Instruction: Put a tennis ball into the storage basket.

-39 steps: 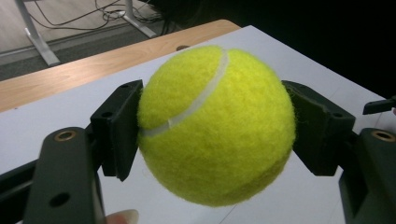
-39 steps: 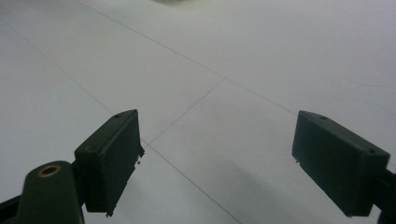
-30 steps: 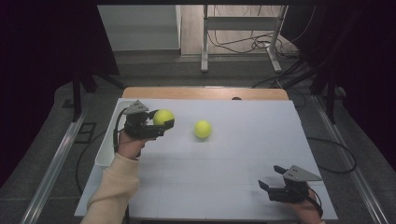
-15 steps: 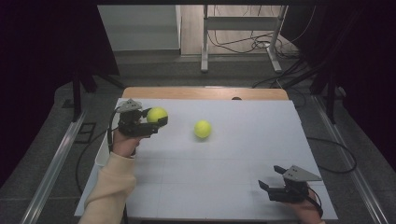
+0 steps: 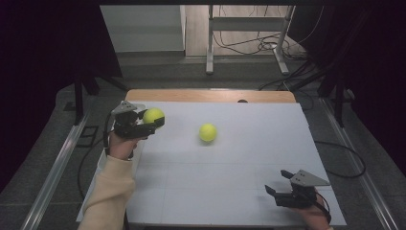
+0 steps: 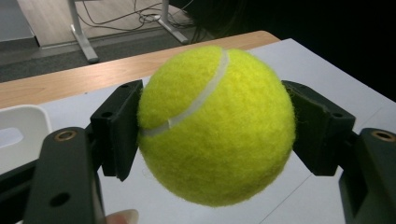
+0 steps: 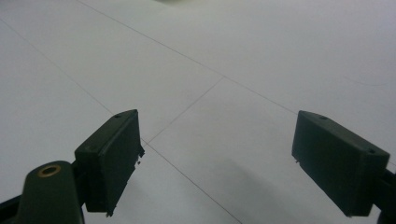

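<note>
Near the far-left corner of the white table (image 5: 230,191), the left gripper (image 5: 154,122) pinches a fuzzy yellow-green tennis ball (image 5: 153,115); in the left gripper view that ball (image 6: 215,125) sits squarely between both black pads, each pressed against its felt side; a pale curved seam runs from its top down toward the left pad; nap looks clean and even; ball is lifted clear of the surface, a shadow-free gap beneath it. Left edge of the table lies just beside the gripper; a white tray-like rim (image 6: 23,135) shows close to the left jaw; the wooden strip (image 5: 210,95) along the far edge is near.

Second fuzzy yellow-green tennis ball (image 5: 208,132) rests on the table toward the middle, well apart from the held one; bare white surface all round it.

Right gripper (image 5: 279,183) sits at the near-right corner, close to the near edge; jaws spread wide with nothing between them; in the right gripper view its pads (image 7: 112,158) frame plain tabletop crossed by thin seam lines; broad open room lies between the two grippers.
</note>
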### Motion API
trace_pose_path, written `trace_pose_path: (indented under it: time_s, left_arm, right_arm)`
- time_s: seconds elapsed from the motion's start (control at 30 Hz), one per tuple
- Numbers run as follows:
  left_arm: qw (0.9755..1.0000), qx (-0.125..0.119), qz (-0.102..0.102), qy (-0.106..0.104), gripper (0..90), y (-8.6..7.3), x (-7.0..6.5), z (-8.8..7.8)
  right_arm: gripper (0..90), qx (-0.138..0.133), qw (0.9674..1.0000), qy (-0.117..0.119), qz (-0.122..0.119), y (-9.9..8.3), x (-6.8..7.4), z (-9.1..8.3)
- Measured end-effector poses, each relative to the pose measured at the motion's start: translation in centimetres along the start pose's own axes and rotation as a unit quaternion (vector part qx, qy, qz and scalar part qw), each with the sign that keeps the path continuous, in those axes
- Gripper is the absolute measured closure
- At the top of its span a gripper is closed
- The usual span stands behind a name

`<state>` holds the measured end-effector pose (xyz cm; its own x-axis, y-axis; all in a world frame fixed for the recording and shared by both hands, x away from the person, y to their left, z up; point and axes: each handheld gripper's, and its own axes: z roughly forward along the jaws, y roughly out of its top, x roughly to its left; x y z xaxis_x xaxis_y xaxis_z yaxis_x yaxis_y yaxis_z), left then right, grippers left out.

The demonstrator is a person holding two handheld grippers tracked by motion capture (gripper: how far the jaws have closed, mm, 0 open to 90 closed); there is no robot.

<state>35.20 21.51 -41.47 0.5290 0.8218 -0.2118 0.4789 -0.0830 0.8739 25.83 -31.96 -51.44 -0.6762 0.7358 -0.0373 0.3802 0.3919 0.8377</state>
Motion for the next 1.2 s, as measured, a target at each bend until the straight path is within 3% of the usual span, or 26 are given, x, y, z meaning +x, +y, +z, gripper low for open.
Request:
trace_pose_path:
  time_s: [0.3, 0.77, 1.2]
  left_arm:
    - [0.9999, -0.005, -0.009, 0.009, 26.4, -0.1, 0.9, -0.4]
    - [0.9997, -0.008, -0.005, 0.025, 26.4, -0.1, 1.3, -0.5]
    - [0.9991, -0.014, -0.018, 0.036, 26.4, -0.2, 2.4, -0.9]
  right_arm:
    - [16.1, 0.0, 1.0, 0.0, 0.0, 0.0, 0.0, 0.0]
    - [16.1, 0.002, 1.0, 0.0, 0.002, -0.1, 0.0, 0.0]
    - [16.2, 0.004, 1.0, -0.002, 0.001, 0.0, 0.0, 0.0]
